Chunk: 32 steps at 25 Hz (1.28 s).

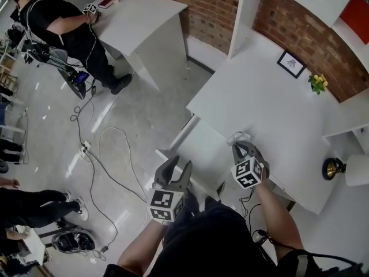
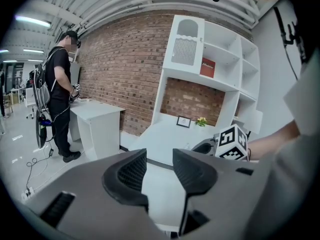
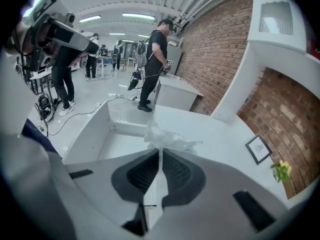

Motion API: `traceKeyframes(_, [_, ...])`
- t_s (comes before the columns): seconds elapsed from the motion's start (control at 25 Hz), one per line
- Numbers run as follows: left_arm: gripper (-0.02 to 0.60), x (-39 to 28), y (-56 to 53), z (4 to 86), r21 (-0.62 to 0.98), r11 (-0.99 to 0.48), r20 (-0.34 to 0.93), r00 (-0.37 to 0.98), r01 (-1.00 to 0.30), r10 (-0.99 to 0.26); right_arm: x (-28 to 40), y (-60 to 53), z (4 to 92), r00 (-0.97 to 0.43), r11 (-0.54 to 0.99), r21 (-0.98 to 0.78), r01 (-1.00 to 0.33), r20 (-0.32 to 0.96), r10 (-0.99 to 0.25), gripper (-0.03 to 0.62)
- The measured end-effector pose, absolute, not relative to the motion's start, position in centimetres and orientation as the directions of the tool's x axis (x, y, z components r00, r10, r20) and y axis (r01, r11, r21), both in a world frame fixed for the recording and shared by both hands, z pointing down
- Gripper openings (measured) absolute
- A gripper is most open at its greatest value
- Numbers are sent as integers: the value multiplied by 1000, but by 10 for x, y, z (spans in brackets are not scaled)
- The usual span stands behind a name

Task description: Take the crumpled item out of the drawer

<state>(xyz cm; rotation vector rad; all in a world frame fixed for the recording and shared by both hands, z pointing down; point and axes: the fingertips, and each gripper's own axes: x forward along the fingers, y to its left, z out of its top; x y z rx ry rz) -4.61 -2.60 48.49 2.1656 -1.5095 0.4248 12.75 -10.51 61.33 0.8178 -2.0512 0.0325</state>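
A crumpled, clear-white piece of plastic (image 3: 165, 137) sticks up from the tips of my right gripper (image 3: 160, 154), which is shut on it. In the head view the same crumpled item (image 1: 238, 137) hangs over the front edge of the white desk (image 1: 271, 105), at the tip of the right gripper (image 1: 240, 147). The white drawer (image 1: 203, 150) stands pulled out below and to the left; its inside (image 3: 112, 144) looks bare. My left gripper (image 1: 176, 169) hovers over the drawer's near left corner. Its jaws (image 2: 160, 158) stand open with nothing between them.
A small picture frame (image 1: 291, 63) and yellow flowers (image 1: 317, 83) stand at the back of the desk, with a lamp (image 1: 335, 168) to the right. Cables (image 1: 109, 154) lie on the floor at the left. A person (image 1: 63, 22) stands at another white desk (image 1: 144, 22).
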Motion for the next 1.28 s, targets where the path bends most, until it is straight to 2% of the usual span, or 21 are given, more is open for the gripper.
traceKeyframes(0.24, [158, -53, -24, 485, 174, -242, 513, 298, -954, -805, 142, -154, 608, -373, 751, 278, -598, 733, -569, 21])
traceKeyframes(0.48, [158, -49, -28, 488, 185, -205, 530, 274, -961, -802, 156, -208, 614, -389, 722, 207, -660, 727, -565, 21])
traceKeyframes(1.08, [156, -60, -35, 502, 156, -170, 586, 230, -973, -777, 150, -313, 656, -340, 709, 204, -675, 767, -544, 23])
traceKeyframes(1.28, [156, -70, -30, 508, 164, -150, 597, 219, -975, -771, 142, -317, 666, -346, 721, 189, -667, 778, -524, 51])
